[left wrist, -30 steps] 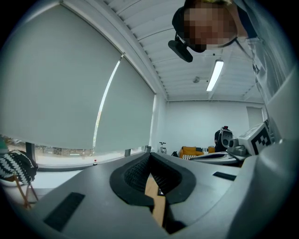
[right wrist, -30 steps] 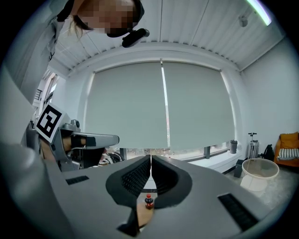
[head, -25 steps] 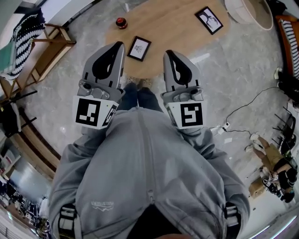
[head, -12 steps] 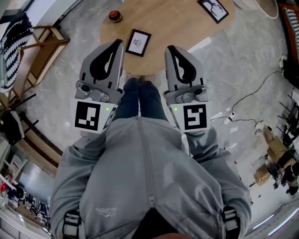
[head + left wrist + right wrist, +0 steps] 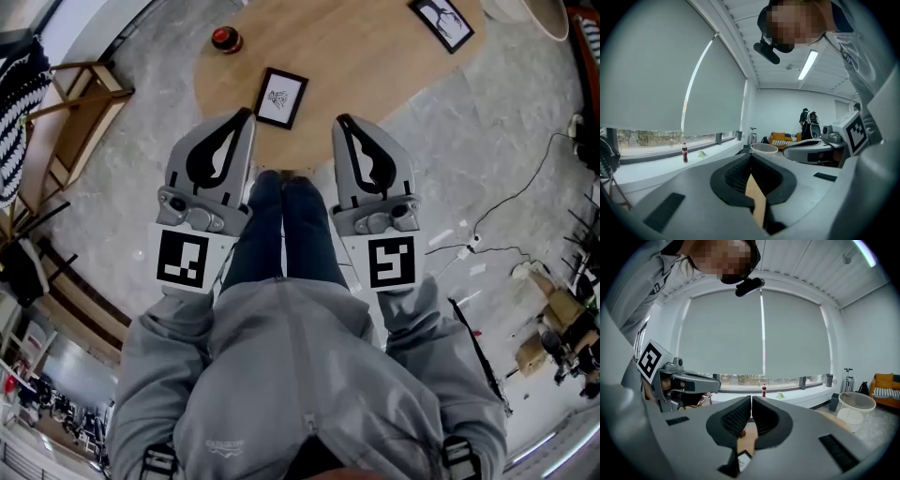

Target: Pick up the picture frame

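A small black picture frame [image 5: 281,97] with a white print lies flat near the front edge of the round wooden table [image 5: 356,56]. It also shows low between the right jaws as the frame's corner [image 5: 742,461]. My left gripper [image 5: 247,115] and right gripper [image 5: 340,121] are held side by side over the person's legs, short of the table edge and pointing toward it. Both are shut with nothing between the jaws. The frame sits just beyond and between the two tips. In the left gripper view, my left gripper [image 5: 750,156] shows only a sliver of tabletop behind its jaws.
A second black frame [image 5: 447,22] lies at the table's far right, and a small red object [image 5: 224,38] at its far left. A wooden rack [image 5: 80,94] stands at the left, a white basket [image 5: 539,14] at the top right. Cables [image 5: 506,220] trail across the marble floor.
Both grippers have come down together, still shut and side by side. The table has slid toward the top of the head view.
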{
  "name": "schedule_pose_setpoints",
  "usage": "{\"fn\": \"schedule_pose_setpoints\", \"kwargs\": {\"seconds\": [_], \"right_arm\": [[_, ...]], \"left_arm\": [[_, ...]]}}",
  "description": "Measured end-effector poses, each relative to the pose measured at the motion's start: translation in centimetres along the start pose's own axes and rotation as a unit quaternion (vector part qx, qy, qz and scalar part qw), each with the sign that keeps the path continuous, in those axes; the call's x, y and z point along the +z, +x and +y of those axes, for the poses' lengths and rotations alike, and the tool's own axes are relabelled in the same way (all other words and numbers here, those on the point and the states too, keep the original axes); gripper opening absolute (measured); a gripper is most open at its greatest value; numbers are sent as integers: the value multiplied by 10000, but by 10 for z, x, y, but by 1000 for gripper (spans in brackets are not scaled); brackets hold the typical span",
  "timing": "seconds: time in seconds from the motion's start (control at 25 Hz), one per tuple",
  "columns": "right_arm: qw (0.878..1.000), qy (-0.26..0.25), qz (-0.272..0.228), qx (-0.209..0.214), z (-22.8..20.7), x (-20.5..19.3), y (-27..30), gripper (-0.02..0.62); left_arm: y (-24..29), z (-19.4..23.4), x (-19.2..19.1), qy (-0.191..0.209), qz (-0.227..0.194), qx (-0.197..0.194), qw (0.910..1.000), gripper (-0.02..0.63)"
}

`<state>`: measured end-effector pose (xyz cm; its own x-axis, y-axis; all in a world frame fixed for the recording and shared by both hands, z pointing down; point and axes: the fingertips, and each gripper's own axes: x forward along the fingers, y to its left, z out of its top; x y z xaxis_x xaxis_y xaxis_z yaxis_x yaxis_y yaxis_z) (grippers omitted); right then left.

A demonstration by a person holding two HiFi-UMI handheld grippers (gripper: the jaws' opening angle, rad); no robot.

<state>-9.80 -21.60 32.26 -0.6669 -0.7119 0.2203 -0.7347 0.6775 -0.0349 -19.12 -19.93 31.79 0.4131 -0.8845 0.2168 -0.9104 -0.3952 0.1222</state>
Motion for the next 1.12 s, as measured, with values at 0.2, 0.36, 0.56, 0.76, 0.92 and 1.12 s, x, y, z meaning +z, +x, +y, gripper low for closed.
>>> {"fn": "schedule_pose_setpoints", "kwargs": {"seconds": [0.2,0.36,0.56,0.76,0.92,1.12], "right_arm": [[9999,-93,42,75,2,-36,15,32],[10000,33,58,-30,-7,-70,29,32],[10000,-28,83,-31,-11,-106,41,32],[9998,-16,189,-62,-17,-143,53,32],[9995,30,312,-43,-14,-172,58,32],[9994,112,326,11,-11,-197,66,32]], "left_arm": [[8,8,-41,190,180,-65,9996,18],[22,15,-74,16,103,-57,9999,18],[34,25,-113,-137,136,-62,9998,18],[50,32,-149,-153,255,-172,9994,18],[57,30,-178,-176,253,-306,9991,18],[65,33,-214,-215,445,-358,9981,18]]}}
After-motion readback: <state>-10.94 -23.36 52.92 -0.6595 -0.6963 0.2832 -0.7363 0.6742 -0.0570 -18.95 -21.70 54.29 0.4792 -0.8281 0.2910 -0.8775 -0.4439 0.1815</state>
